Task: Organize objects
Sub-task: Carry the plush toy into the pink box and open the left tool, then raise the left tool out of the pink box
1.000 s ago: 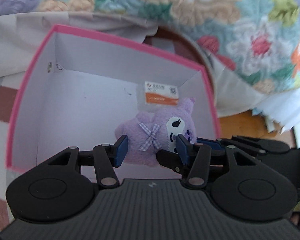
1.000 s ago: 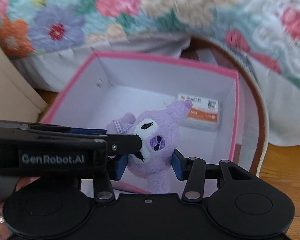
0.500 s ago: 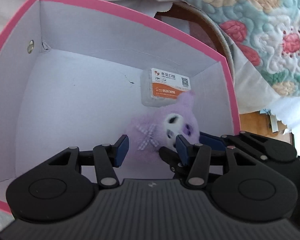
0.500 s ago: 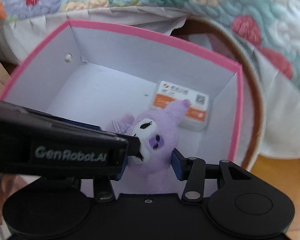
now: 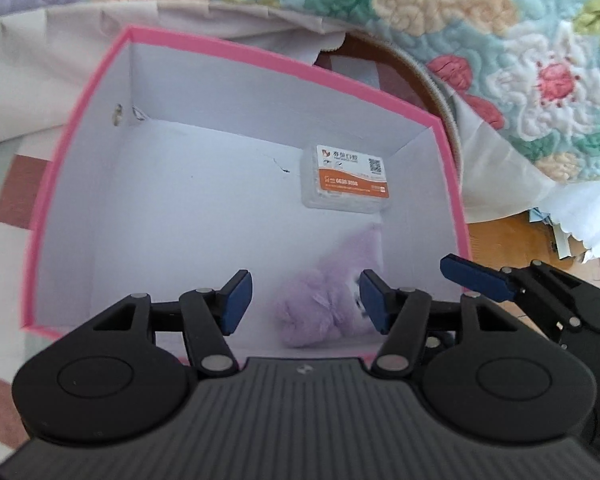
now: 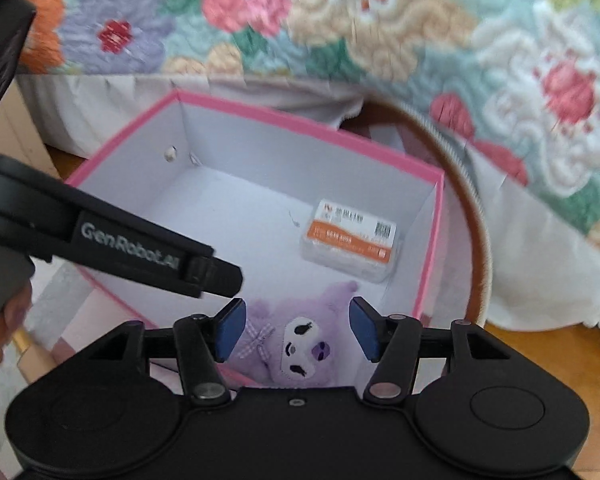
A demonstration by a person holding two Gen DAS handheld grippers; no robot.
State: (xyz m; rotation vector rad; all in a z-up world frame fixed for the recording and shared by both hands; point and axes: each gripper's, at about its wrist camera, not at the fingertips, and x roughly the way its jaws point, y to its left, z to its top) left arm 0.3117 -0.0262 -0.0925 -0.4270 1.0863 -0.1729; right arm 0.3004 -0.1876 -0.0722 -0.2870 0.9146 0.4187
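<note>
A purple plush toy [image 5: 324, 308] [image 6: 300, 344] lies on the floor of the pink-rimmed white box [image 5: 204, 44] [image 6: 300, 120], near its front right corner. A small clear case with an orange label [image 5: 346, 182] [image 6: 350, 240] lies behind it in the box. My left gripper [image 5: 306, 304] is open above the toy, not touching it. My right gripper [image 6: 296, 330] is open too, its blue pads [image 6: 230, 328] either side of the toy and apart from it. A right finger shows in the left wrist view [image 5: 476, 278].
A floral quilt [image 5: 460, 20] [image 6: 380, 20] hangs behind the box. A round brown-rimmed basket [image 6: 476, 220] stands behind the box at right. Wooden floor [image 5: 512, 240] shows at right. A checked mat [image 5: 8, 200] lies left of the box.
Both grippers opened and drew back up from the box. The plush toy dropped from their grip and now lies loose on the box floor.
</note>
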